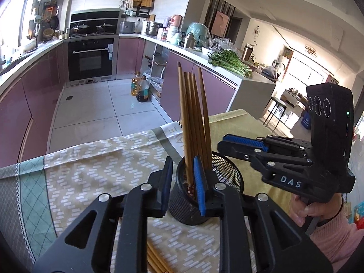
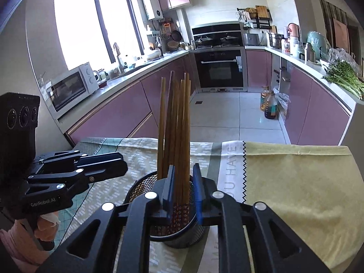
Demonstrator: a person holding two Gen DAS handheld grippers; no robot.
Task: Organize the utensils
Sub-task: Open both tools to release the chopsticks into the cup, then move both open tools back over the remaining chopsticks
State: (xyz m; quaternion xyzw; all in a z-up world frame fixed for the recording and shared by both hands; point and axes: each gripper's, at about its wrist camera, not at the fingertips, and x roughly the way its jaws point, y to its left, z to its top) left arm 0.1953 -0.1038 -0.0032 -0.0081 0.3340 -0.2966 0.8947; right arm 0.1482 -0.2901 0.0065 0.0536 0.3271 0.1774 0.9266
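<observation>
Chopsticks (image 1: 193,118) mostly stand in the mesh cup (image 1: 225,175) on the surface, a few (image 1: 157,259) still lying beside it, while the left hand-held gripper (image 1: 182,186) and right hand-held gripper (image 2: 184,193) sit slightly parted, gripping nothing.

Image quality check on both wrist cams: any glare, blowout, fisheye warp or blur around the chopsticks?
Left wrist: far doorway blown out, counters bow with fisheye, chopsticks in the mesh holder sharp. Right wrist: window overexposed, dark vignette at corners, chopsticks crisp, no motion blur.
</observation>
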